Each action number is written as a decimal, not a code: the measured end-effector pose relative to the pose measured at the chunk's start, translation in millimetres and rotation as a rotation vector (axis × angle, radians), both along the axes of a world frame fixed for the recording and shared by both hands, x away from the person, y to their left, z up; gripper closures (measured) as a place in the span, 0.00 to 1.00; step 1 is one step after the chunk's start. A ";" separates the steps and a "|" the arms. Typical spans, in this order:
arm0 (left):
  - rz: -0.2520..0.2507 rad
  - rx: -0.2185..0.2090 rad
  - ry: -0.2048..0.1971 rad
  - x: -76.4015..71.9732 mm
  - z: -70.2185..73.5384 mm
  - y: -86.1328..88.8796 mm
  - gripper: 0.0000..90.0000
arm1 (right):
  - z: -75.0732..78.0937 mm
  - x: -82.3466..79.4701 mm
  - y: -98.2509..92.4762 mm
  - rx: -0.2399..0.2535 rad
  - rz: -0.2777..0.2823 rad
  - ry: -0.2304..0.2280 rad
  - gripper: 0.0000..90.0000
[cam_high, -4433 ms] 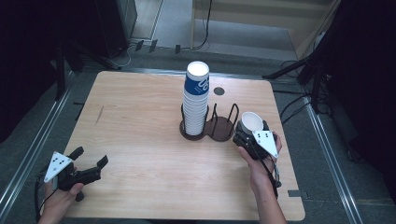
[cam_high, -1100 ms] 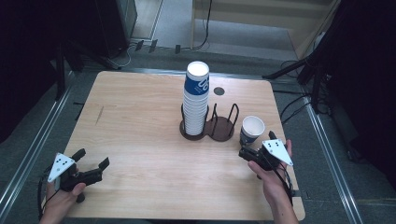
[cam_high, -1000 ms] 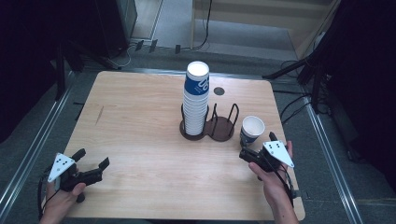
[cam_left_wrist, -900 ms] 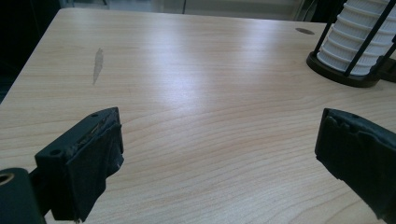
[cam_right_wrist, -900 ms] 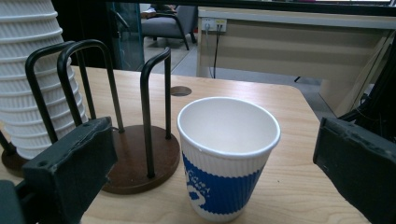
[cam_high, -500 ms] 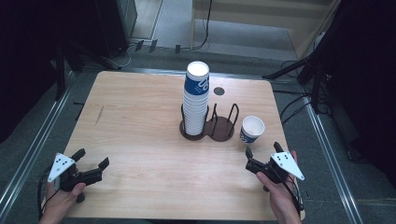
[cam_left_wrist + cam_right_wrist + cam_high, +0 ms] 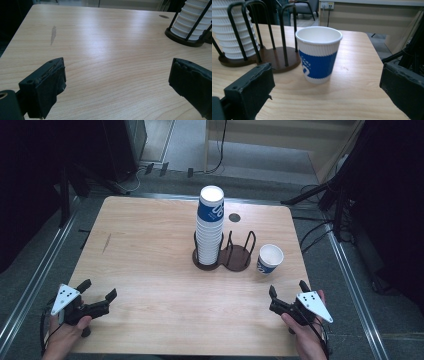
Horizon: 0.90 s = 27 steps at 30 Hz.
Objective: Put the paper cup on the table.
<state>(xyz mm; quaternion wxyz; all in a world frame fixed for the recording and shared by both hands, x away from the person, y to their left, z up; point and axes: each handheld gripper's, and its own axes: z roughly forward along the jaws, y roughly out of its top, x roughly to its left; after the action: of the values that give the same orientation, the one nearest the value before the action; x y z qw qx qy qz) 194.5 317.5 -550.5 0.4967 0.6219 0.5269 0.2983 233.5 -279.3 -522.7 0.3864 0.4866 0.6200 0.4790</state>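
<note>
Paper cup (image 7: 270, 258) stands near table edge (image 7: 300, 270), seemingly ungripped.

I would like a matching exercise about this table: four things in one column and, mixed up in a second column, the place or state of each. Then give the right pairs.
Things
1. single paper cup
2. stack of paper cups
3. left gripper
4. right gripper

Places or states
A. open, near the table's front left corner
B. stands upright on the table, right of the cup holder
C. sits in the holder's left ring
D. open, jaws facing the single cup

Pairs: 1-B, 2-C, 3-A, 4-D
</note>
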 end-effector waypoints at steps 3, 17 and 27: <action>0.000 0.001 0.000 0.1 -0.2 -0.2 0.02 | -4.0 -3.0 -6.4 -0.004 -0.010 0.007 0.00; 0.003 -0.006 0.004 -0.1 0.2 0.4 0.02 | -18.5 -19.2 -38.5 -0.020 -0.058 0.036 0.00; 0.008 -0.013 0.002 1.0 0.6 1.5 0.02 | -21.1 -30.8 -51.6 -0.010 -0.073 0.026 0.00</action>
<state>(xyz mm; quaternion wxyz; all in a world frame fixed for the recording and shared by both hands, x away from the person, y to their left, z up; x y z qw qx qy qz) 195.5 319.1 -549.9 0.4991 0.6169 0.5316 0.2962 202.7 -330.8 -543.8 0.3981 0.5131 0.6092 0.4551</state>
